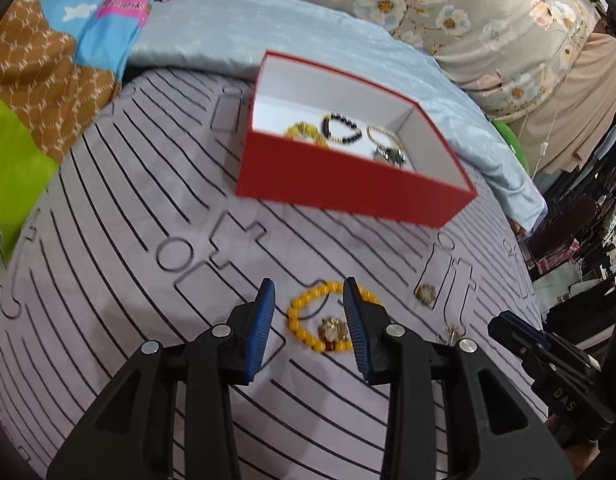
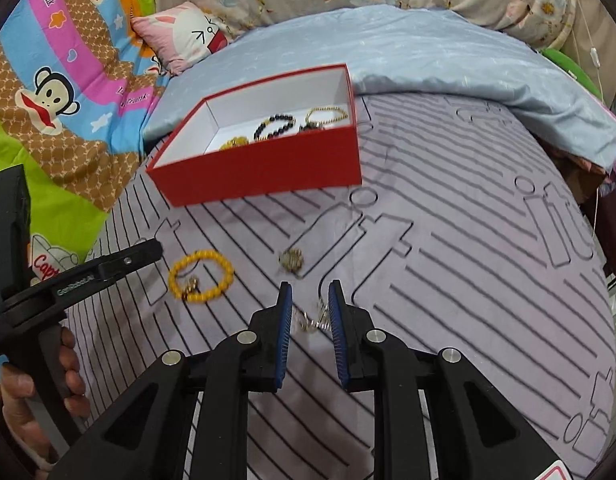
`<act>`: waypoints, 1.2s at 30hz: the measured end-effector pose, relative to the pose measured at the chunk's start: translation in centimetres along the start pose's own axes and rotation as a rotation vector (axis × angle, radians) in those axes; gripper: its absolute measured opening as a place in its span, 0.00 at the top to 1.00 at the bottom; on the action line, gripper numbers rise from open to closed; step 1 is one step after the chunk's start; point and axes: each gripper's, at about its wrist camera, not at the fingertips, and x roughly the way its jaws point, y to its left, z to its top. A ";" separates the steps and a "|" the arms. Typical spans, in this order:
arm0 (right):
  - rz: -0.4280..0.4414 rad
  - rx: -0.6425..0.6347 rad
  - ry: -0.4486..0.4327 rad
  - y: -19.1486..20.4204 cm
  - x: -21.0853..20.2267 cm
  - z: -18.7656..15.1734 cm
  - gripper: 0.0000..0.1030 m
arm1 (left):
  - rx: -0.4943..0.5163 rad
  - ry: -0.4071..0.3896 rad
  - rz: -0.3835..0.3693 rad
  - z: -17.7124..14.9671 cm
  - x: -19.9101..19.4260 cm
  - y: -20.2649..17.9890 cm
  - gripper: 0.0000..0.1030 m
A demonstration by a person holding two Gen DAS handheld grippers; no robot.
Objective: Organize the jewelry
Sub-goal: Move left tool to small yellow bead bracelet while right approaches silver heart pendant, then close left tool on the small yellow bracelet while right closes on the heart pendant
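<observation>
A red box (image 1: 348, 184) (image 2: 264, 172) with a white inside stands on the striped lilac bedsheet and holds a yellow bracelet (image 1: 304, 132), a black bead bracelet (image 1: 342, 128) (image 2: 274, 126) and a gold bracelet (image 1: 384, 134) (image 2: 326, 114). A yellow bead bracelet with a gold charm (image 1: 308, 332) (image 2: 200, 276) lies on the sheet. My left gripper (image 1: 310, 296) is open, its fingers on either side of it. A small gold brooch (image 1: 426, 294) (image 2: 291, 260) lies apart. My right gripper (image 2: 310, 296) is open around a thin silver-gold chain piece (image 2: 308, 322) (image 1: 452, 334).
The striped sheet (image 2: 468, 280) covers a bed. A pale blue quilt (image 2: 428, 52) lies behind the box, a cartoon blanket (image 2: 68, 80) to the left, a pink pillow (image 2: 184, 36) and a flowered cover (image 1: 468, 20) at the back. The bed's edge drops off at the right.
</observation>
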 end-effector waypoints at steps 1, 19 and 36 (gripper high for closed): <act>0.003 0.005 0.008 0.0 0.1 -0.4 0.82 | 0.003 0.007 0.000 -0.3 0.3 -0.2 0.68; 0.004 0.023 0.039 -0.6 1.2 -1.2 0.82 | 0.055 0.005 0.044 -0.9 2.6 -0.8 0.86; -0.005 0.033 0.053 -1.1 1.5 -2.0 0.82 | 0.028 -0.036 -0.121 0.1 -1.6 -2.6 0.94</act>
